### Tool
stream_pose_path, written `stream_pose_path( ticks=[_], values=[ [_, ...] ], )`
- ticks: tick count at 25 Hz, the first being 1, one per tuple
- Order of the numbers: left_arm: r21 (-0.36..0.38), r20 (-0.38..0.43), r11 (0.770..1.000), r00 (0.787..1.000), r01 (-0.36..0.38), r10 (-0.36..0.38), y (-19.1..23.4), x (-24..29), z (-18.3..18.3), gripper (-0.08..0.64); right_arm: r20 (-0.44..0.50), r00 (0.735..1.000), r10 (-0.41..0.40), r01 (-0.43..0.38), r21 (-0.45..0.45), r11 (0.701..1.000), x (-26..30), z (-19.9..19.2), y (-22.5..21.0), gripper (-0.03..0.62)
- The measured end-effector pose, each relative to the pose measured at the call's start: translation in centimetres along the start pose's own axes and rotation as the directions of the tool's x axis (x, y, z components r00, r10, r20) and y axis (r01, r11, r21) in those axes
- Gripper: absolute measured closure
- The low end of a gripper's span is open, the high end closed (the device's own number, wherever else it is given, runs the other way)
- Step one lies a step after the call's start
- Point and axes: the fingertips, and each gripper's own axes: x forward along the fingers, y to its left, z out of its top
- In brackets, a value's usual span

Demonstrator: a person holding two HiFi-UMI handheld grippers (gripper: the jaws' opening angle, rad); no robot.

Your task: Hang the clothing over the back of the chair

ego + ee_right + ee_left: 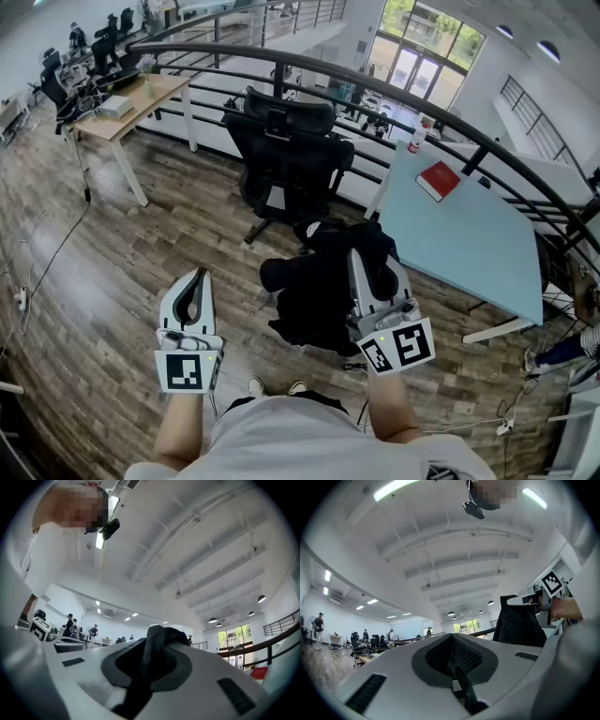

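Head view shows you your right claw (360,255) clenched on the black clothing (314,300), which hangs in a dark bundle from its jaws and sags down to the left of that claw, above the wood floor (112,272). Right gripper view confirms it: a fold of the clothing (161,639) is pinched between the jaws of the right claw (151,656) and bulges up past their tips. Your left claw (196,277) is held level beside the bundle, apart from it, with its jaws pressed together on nothing. In the left gripper view, the left claw (453,641) has bare pads meeting at the tip, and the clothing (518,620) hangs off to its right. The black chair (286,155) stands straight ahead of both claws, well apart from them, its back bare. A pale blue surface (469,244) lies ahead and to the right of your right claw, carrying a red book (438,180) at its far end
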Motion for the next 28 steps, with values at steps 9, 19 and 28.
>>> stream_pose_path(
  ticks=[9,19,28],
  values=[
    [-0.014,-0.049,1.000,0.999,-0.012,0.011,-0.9,0.0,-1.0,0.537,0.009,0.999,0.046,-0.046,0.084,0.995,-0.9,-0.5,-0.3,0.549],
    [0.001,-0.032,0.997,0.997,-0.072,0.072,-5.4,1.8,-1.5,0.537,-0.005,0.978,0.209,-0.209,0.060,0.976,-2.3,-1.4,-1.6,0.549],
    [0.030,-0.045,0.994,0.994,-0.102,0.103,-5.5,5.9,-2.1,0.537,-0.006,0.968,0.250,-0.249,0.063,0.966,-0.8,-3.3,-4.4,0.549]
  ],
)
